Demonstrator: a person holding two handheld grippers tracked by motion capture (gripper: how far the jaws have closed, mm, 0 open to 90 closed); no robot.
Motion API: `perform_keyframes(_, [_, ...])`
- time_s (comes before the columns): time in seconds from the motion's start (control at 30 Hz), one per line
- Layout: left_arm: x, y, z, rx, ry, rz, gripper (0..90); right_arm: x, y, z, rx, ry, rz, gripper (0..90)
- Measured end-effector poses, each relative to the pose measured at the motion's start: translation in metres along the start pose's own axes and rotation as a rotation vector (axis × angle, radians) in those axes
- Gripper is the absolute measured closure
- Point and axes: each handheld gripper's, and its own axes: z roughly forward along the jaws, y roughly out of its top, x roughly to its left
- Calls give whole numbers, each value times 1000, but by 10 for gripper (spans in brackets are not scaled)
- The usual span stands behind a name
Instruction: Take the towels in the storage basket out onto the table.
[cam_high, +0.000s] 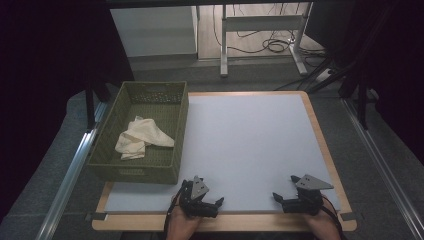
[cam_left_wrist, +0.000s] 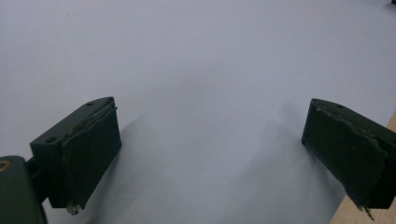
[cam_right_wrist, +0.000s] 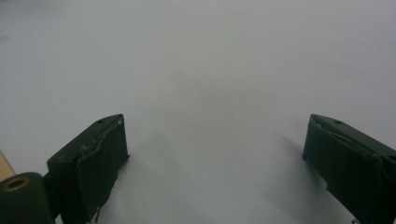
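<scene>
Both claws rest at the near edge of the table (cam_high: 250, 145), on the pale grey mat, well apart from each other. Left claw (cam_high: 212, 197) sits just in front of the near right corner of the olive-green woven basket (cam_high: 150, 172); right claw (cam_high: 281, 197) lies toward the table's near right side. In the left gripper view the left claw (cam_left_wrist: 210, 149) stands released, jaws wide, nothing but bare mat between them; the wooden table edge shows at the lower right corner of that view. In the right gripper view the right claw (cam_right_wrist: 215, 154) is likewise released and holds nothing. The one loose item is a cream-coloured cloth (cam_high: 140, 139), crumpled and partly folded over itself, lying on the floor of the basket toward its left and middle, apart from both claws. Judgement: this reads as a rest pose with no grasp under way; whether the cloth is about to be taken out or has been put in cannot be told from the scene. If it is to be fetched, the left claw is the nearer one: lift over the basket's near wall, descend onto a raised fold, and close on the fabric without catching the weave. The soft cloth will likely drape and trail over the rim when lifted.
</scene>
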Motion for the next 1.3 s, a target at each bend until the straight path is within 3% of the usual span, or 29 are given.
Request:
perform_keyframes(0.93, [-1,0,0,-2,11,-18,45,-2,0,-1,-1,19,-9,65])
perform_keyframes(1.13, [2,6,-3,16,-8,-52,44,-2,0,-1,0,19,-9,65])
perform_keyframes(1.3, [6,14,-10,5,-4,-49,52,-2,0,-1,-1,19,-9,65])
